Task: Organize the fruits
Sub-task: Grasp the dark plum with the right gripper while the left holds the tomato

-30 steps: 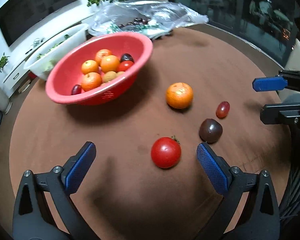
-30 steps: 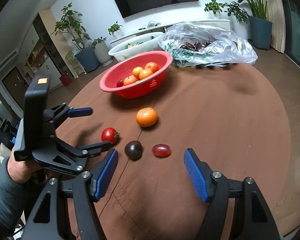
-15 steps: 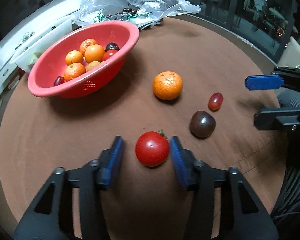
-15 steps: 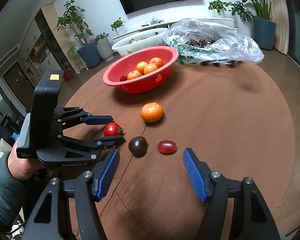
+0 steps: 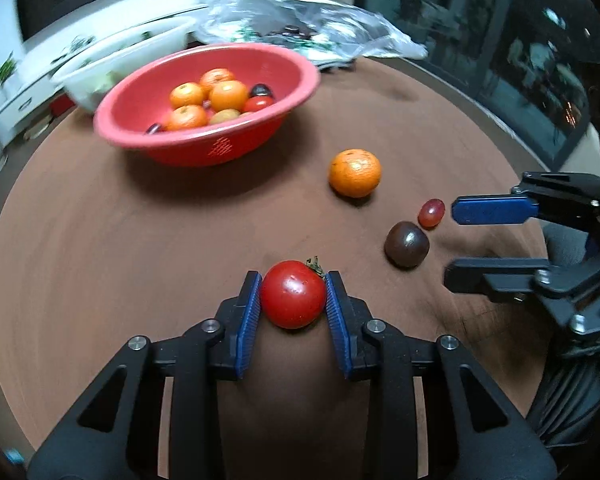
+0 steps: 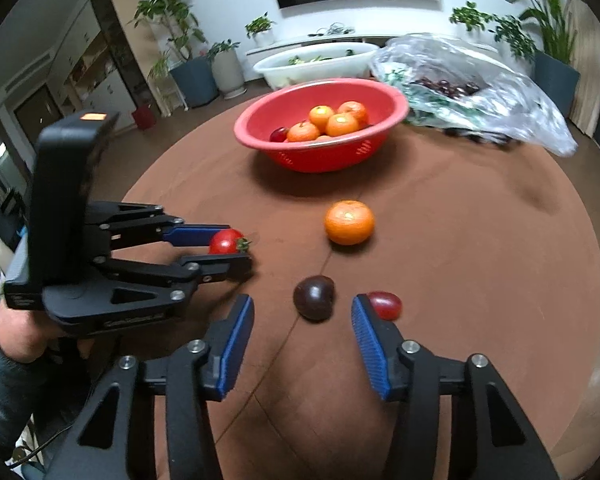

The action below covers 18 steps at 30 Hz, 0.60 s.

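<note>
My left gripper [image 5: 293, 292] is shut on a red tomato [image 5: 293, 294] on the brown round table [image 5: 140, 240]; the tomato also shows in the right wrist view [image 6: 225, 241]. My right gripper [image 6: 302, 312] is open, its pads either side of a dark plum [image 6: 314, 297], with a red grape [image 6: 386, 305] just past the right pad. An orange [image 6: 349, 222] lies further off. A red bowl [image 6: 320, 156] holds several oranges and other fruit at the back. In the left wrist view the plum [image 5: 406, 244], grape [image 5: 431, 212] and orange [image 5: 355, 173] lie right of the tomato.
A clear plastic bag [image 6: 472, 92] with dark fruit lies at the table's back right. A white tub [image 6: 312, 65] of greens stands behind the red bowl [image 5: 208, 148]. The table edge curves close on the right.
My left gripper moved forward and closed on the tomato. My right gripper moved forward and down, bringing its open pads around the plum.
</note>
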Available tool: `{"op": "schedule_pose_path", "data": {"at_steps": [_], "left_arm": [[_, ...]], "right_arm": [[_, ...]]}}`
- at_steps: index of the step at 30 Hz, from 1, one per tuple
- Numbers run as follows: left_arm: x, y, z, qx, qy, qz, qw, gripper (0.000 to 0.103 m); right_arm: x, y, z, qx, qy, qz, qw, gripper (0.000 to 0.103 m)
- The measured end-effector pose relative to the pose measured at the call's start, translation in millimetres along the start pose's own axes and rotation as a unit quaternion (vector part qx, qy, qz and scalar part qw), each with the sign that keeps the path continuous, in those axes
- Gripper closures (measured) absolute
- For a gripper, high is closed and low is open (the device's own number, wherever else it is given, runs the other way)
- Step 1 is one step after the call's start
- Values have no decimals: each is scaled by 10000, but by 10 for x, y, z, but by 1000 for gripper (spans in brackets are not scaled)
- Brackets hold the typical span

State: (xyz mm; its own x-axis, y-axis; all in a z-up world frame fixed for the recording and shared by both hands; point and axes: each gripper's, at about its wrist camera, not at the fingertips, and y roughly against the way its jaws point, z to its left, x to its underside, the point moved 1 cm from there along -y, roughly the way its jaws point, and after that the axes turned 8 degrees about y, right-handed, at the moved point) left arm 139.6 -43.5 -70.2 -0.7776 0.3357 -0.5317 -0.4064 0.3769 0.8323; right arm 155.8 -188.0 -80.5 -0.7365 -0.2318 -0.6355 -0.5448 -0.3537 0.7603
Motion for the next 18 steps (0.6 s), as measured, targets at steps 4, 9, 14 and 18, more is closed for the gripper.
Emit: {"op": "schedule_pose_path", "data": {"at_steps": [4, 9, 14, 18], "left_arm": [[149, 129, 124, 10, 404, -120, 9991, 73], [335, 265, 224, 73, 760, -257, 9967, 73], [353, 292, 226, 101, 822, -300, 9961, 73], [362, 298, 215, 117, 833, -340, 9959, 73]], "right_arm": [[-71, -147, 73, 118, 210, 217, 9995, 53], [-86, -353, 100, 340, 375, 576, 9971, 56], [-81, -415, 100, 597, 525, 694, 9944, 62], [-72, -438, 112, 738, 675, 741, 9922, 65]]}}
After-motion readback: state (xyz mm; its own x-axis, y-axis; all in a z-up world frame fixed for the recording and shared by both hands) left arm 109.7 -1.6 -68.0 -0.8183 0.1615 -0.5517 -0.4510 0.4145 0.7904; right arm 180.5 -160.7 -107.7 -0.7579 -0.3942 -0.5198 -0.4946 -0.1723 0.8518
